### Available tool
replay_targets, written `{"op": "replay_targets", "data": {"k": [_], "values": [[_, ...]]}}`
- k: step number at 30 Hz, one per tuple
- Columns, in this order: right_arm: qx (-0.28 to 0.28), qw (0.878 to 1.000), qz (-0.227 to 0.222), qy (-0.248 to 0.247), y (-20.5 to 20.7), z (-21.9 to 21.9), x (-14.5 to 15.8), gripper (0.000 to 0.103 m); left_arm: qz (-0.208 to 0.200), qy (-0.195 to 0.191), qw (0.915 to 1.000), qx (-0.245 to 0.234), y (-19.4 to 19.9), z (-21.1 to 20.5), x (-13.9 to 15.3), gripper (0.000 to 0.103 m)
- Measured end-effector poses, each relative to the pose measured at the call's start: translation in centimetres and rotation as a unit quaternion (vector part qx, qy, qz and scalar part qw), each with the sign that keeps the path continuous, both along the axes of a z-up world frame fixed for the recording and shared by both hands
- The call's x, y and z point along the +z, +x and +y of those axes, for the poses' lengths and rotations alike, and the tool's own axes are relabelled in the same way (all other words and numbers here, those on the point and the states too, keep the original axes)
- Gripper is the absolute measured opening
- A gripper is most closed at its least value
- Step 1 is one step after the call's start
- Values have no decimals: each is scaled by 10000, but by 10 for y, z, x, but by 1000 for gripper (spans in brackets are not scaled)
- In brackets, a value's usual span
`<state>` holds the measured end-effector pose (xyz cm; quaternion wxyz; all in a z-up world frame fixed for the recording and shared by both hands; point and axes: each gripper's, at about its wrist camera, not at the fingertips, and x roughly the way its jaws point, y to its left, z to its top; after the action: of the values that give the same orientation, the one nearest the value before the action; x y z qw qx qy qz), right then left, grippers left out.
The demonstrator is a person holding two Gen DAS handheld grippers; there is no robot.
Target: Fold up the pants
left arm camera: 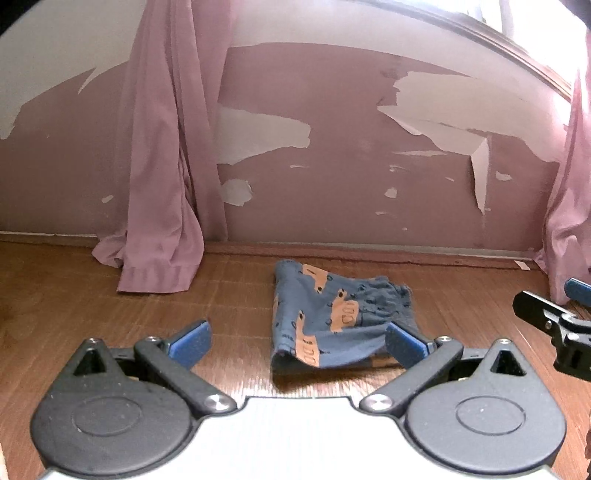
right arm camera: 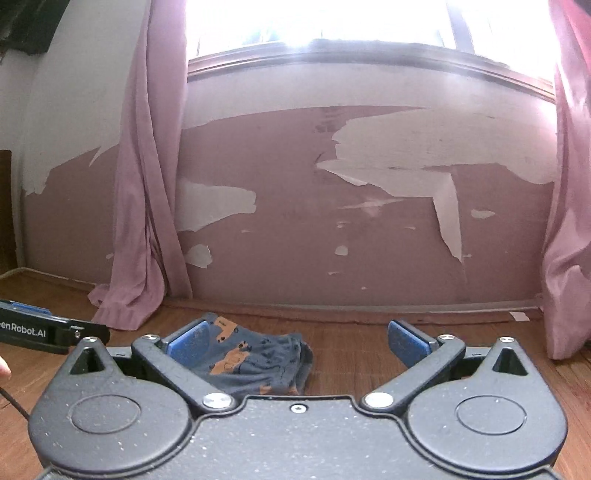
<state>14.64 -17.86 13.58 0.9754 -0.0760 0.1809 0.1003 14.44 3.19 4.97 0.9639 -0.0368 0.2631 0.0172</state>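
The pants point(left arm camera: 332, 317), blue with orange printed shapes, lie folded into a small bundle on the wooden floor point(left arm camera: 110, 306), near the wall and well clear of both curtains. In the left wrist view the bundle sits between the spread fingers of the left gripper point(left arm camera: 297, 345), with its near edge lifted a little off the boards; the right-hand blue pad overlaps the cloth in the picture, though whether it touches is hard to tell. The right gripper point(right arm camera: 297, 343) also has its fingers spread wide and holds nothing; from its camera the pants point(right arm camera: 258, 362) lie just behind its left finger. Behind them the pink wall point(left arm camera: 332, 184) shows large patches of peeled paint. A pink curtain point(left arm camera: 159, 147) hangs to the floor on the left, another point(right arm camera: 569, 221) on the right, below a bright window point(right arm camera: 314, 22).
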Motion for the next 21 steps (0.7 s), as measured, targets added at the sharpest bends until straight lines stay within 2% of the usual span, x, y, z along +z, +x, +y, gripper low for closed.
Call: {"op": "replay_targets", "data": {"k": [6, 14, 21], "values": [[-51, 9999, 149, 18, -20, -3, -7, 102, -73, 277, 9996, -60, -21, -9, -7, 103], [-137, 9998, 139, 42, -39, -5, -15, 102, 121, 300, 9994, -83, -34, -11, -19, 103], [-243, 9994, 220, 107, -46, -8, -28, 102, 100, -44, 9998, -145, -41, -3, -31, 103]]}}
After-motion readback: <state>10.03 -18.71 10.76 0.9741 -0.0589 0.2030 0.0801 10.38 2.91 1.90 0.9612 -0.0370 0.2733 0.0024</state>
